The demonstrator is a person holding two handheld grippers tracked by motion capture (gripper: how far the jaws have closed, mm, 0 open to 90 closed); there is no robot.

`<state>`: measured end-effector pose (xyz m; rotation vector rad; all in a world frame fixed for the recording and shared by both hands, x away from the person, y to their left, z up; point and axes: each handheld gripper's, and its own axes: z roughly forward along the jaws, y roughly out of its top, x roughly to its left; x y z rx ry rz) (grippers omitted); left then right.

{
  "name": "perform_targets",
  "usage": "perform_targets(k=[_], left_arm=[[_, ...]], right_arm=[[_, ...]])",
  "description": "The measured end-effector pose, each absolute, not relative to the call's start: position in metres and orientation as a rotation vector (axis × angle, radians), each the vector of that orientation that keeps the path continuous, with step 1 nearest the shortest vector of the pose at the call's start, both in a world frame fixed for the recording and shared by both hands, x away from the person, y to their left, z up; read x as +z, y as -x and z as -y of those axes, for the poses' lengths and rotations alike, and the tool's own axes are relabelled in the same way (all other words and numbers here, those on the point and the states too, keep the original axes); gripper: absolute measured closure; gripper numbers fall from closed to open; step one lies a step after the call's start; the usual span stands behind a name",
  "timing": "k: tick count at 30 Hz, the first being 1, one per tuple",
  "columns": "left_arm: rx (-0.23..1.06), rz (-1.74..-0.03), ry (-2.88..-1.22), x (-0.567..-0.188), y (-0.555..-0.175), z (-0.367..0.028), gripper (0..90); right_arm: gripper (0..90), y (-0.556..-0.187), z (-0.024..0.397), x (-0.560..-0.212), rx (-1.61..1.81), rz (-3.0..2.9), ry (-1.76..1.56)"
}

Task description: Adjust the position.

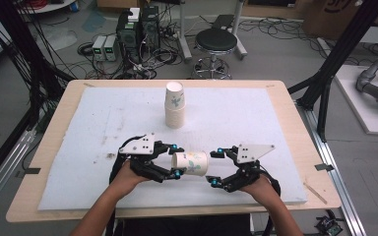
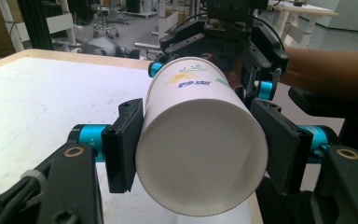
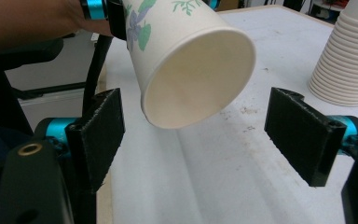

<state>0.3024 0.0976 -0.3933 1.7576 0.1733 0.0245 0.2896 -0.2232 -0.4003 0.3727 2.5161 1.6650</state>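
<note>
A white paper cup (image 1: 190, 163) with a green and blue print lies on its side in the air over the near part of the white foam mat (image 1: 93, 128). My left gripper (image 1: 177, 160) is shut on it near its base. In the left gripper view the cup's base (image 2: 200, 149) faces the camera, and both black pads (image 2: 126, 144) press its sides. My right gripper (image 1: 213, 167) is open just to the right of the cup, facing its rim. In the right gripper view the cup's open mouth (image 3: 198, 79) hangs ahead of the wide-apart jaws of my right gripper (image 3: 200, 135), untouched by them.
A tall stack of paper cups (image 1: 174, 105) stands upright at the mat's middle back and also appears as the stack (image 3: 349, 60) in the right gripper view. The mat covers most of the wooden table (image 1: 295, 128). A stool (image 1: 216, 44) and computers stand beyond the table.
</note>
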Motion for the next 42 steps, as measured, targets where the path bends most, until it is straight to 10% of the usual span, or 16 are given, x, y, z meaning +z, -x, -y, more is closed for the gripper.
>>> perform_targets(k=[36, 42], left_arm=[[-0.078, -0.126, -1.698, -0.399, -0.3, -0.087, 36.5], [-0.045, -0.213, -1.769, -0.394, -0.3, -0.089, 15.4]], right_arm=[[33.5, -0.293, 0.222, -0.403, 1.9, -2.493, -0.284], [33.5, -0.293, 0.221, -0.4, 1.883, -2.538, -0.32]])
